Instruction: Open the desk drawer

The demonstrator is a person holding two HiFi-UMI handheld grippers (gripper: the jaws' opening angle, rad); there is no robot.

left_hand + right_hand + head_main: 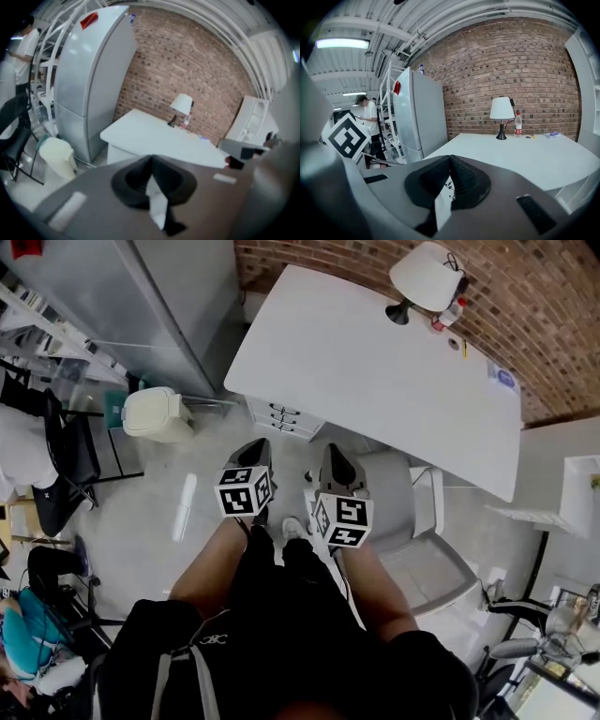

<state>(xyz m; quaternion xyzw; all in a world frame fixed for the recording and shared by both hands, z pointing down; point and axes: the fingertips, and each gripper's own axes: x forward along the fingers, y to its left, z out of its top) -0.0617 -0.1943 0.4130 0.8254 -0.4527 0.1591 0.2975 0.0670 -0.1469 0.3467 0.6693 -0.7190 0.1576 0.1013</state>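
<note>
Desk drawer (282, 418) beyond left gripper (260, 443) (apart)

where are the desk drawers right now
In the head view, the desk drawers sit under the near left corner of the white desk, just right of the cream bin.

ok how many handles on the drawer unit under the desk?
3, stacked on the front of the drawer unit under the desk: top handle, middle handle, bottom handle. Tiny; others may be hidden.

Black clothes (281, 615) — grey left claw (260, 446) and right claw (335, 454), each with black-and-white marker cube (246, 491).
</note>
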